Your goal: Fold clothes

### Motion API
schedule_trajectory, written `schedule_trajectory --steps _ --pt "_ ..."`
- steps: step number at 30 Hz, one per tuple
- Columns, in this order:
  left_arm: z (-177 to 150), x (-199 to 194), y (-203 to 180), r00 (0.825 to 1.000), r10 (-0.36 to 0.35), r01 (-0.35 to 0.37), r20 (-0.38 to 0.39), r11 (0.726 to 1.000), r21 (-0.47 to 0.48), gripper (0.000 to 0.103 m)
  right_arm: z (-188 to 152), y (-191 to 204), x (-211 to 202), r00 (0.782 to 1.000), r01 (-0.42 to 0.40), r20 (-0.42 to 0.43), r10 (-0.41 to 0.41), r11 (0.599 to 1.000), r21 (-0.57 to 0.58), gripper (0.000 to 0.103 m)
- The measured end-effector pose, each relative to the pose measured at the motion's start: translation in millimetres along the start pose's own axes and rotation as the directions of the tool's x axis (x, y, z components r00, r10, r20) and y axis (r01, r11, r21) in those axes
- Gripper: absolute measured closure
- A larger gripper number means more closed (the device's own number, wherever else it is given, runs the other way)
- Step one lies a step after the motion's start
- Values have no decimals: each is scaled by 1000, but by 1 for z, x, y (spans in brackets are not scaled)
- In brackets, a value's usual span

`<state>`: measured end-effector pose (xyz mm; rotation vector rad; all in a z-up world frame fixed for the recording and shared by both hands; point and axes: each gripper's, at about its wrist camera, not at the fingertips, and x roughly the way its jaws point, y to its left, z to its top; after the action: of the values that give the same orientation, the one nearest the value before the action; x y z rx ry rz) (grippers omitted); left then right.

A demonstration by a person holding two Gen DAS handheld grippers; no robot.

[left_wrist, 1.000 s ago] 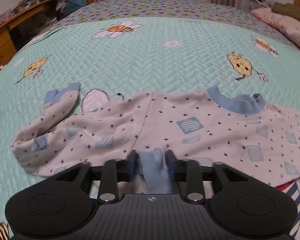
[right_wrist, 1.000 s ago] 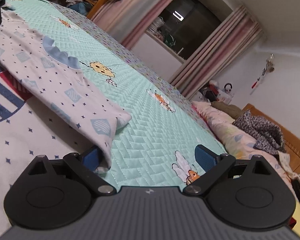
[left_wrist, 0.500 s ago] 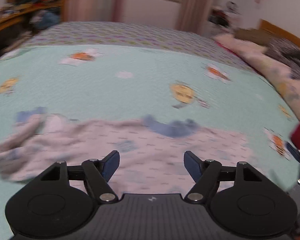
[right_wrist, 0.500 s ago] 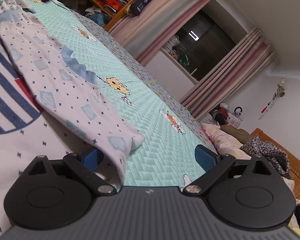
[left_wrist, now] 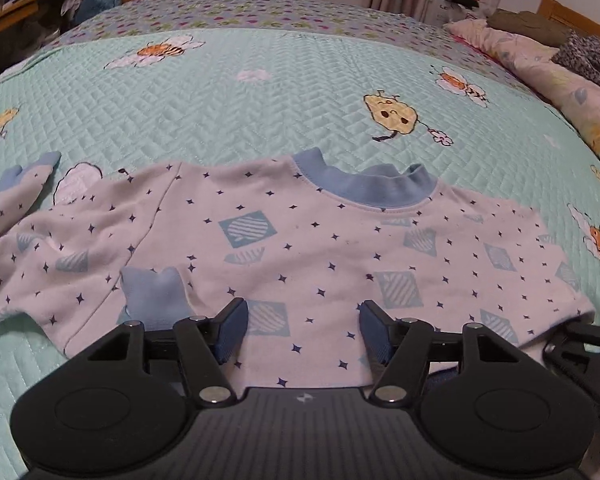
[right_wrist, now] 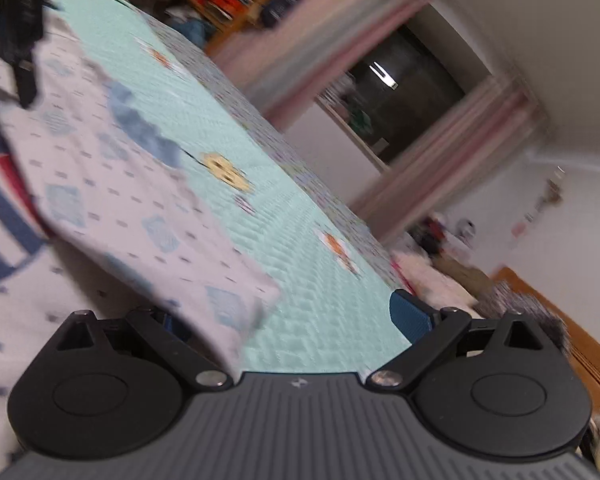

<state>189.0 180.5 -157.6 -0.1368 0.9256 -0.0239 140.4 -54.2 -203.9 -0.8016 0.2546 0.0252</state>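
Lying across the quilted bed (left_wrist: 260,92), a star-print top (left_wrist: 300,248) has one cuff (left_wrist: 154,292) folded inward; the rest remains unfolded. The left hand-held gripper (left_wrist: 302,326) is closing above bare cloth, gripping nothing; the right hand-held gripper (right_wrist: 296,320) gapes wide around the garment's edge.

The left gripper (left_wrist: 302,330) is black, with round side discs, shiny silver screws, a ridged grey top and dark blue pads (left_wrist: 230,330). The right gripper (right_wrist: 288,316) looks the same.
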Motion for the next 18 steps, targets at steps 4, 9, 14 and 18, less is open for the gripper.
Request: schedule_trajectory --steps 4,9,14,18 --pt "0 1 -2 1000 24 -24 -9 999 23 38 -9 -12 6 994 60 -93 -52 995 83 2" --pt "1 2 -3 999 33 -33 -12 999 37 38 -9 -10 6 994 64 -87 -58 996 63 1" --pt "1 5 -9 998 59 -59 -10 997 56 34 -14 -16 -5 999 22 -36 -20 998 51 1" --pt "1 6 -13 997 79 -79 -9 995 57 32 -21 -17 -26 1000 4 20 -4 1000 5 1"
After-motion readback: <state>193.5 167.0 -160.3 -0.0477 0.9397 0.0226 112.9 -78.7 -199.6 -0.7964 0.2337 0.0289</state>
